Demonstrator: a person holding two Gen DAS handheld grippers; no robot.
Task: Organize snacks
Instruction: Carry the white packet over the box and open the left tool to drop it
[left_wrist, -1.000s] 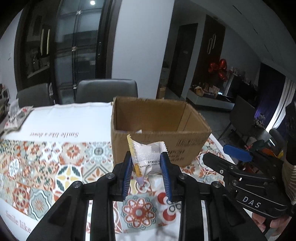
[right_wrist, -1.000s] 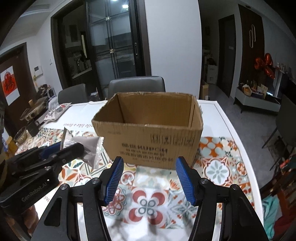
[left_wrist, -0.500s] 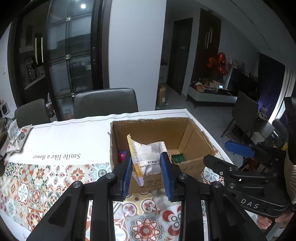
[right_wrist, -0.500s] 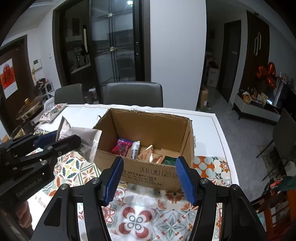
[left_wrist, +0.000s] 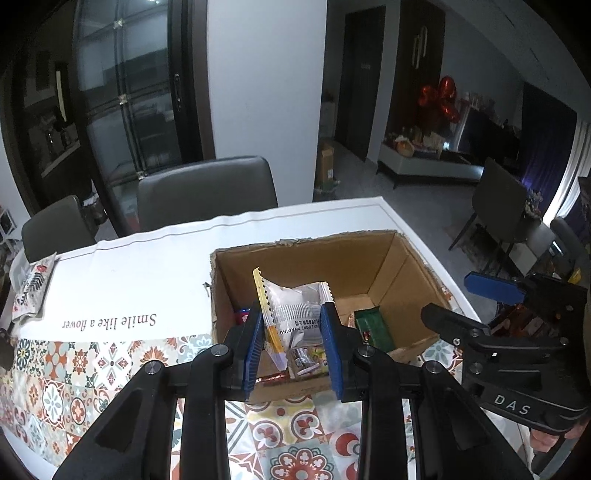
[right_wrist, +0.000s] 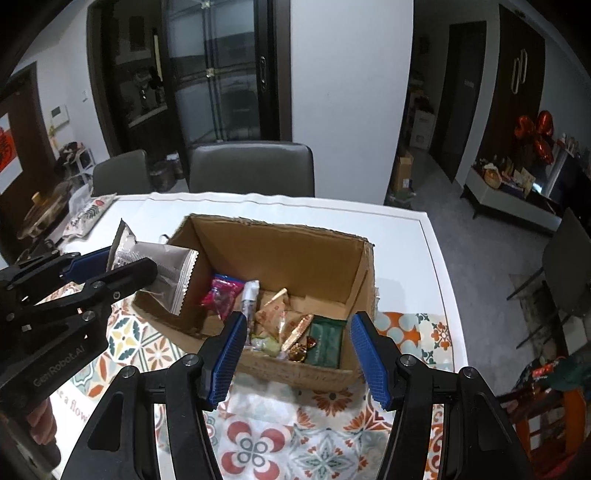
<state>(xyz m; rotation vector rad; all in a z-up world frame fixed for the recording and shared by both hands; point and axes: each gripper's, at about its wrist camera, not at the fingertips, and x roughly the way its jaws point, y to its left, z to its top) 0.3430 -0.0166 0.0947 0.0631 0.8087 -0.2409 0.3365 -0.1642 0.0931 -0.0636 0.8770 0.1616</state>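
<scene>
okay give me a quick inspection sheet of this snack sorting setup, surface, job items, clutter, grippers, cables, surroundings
Surface: table under a white and tile-patterned cloth.
Job's things: open cardboard box holding several wrapped snacks; white snack packet held above it.
Clutter: patterned pouch at the table's far left edge.
Grippers: left gripper shut on the packet; right gripper open, empty.
Cables: nothing seen.
Surroundings: grey chairs, glass doors, red balloons.
</scene>
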